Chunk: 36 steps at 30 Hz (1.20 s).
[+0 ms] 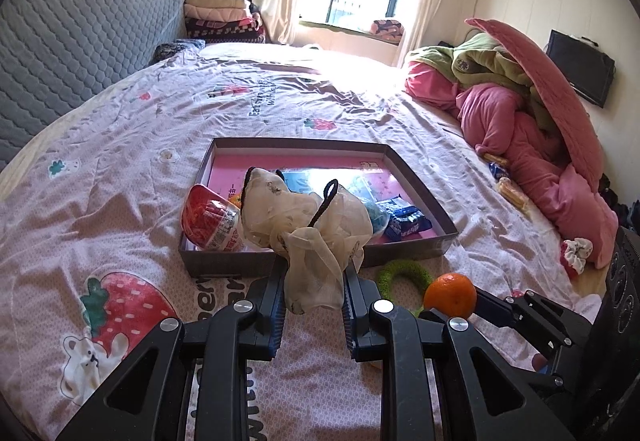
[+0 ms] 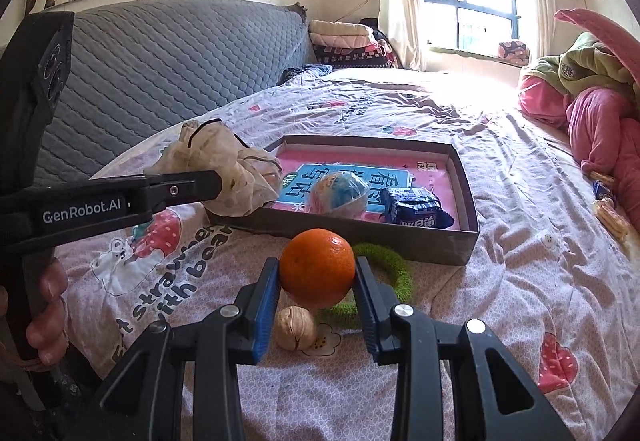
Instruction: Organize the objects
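Clearly, our left gripper (image 1: pixel 312 281) pinches a crumpled cream gauze pouch (image 1: pixel 308 221) with a thin black drawstring, its fingers closed on the pouch's lower folds so that it hangs above the near wall of the shallow cardboard box (image 1: pixel 420 177); our right gripper (image 2: pixel 316 281) clamps a round orange (image 2: pixel 317 269) between its blue-ribbed pads, held over the bedsheet (image 2: pixel 500 301) just in front of the box; the orange is smooth, glossy and finely dimpled; beneath it lie a wrinkled tan walnut (image 2: pixel 295 327) and a fuzzy green ring (image 2: pixel 394 273), both on the sheet; the box has grey walls and a pink floor, and within it we see a red-and-clear plastic capsule (image 1: pixel 210 219), a pale blue ball (image 2: pixel 339 193) and a crinkled dark blue snack packet (image 2: pixel 416 209); the sheet is soft, rumpled cotton printed with strawberries and bears.
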### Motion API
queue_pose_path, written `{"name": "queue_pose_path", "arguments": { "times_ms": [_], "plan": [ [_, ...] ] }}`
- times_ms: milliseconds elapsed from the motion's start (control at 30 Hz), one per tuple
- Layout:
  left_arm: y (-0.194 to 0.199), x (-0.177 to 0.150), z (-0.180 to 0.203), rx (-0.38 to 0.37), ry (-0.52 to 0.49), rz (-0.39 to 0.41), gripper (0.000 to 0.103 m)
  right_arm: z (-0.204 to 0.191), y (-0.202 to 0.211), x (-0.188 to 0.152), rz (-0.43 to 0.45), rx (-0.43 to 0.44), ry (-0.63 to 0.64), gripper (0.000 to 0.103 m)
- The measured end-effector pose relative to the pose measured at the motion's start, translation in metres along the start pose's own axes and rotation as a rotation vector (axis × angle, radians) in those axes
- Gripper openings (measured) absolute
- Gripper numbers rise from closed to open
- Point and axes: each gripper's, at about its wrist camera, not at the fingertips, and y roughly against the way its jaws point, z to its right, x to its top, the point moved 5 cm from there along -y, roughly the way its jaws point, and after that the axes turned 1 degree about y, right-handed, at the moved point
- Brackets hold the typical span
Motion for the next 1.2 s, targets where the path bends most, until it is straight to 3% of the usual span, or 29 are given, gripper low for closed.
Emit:
{"name": "queue_pose_path", "arguments": {
  "times_ms": [1200],
  "plan": [
    [-0.002,0.051,0.006,0.027,-0.015,0.079,0.024,0.037,0.006,0.056,0.087,-0.071,0.011,0.037]
  ]
}}
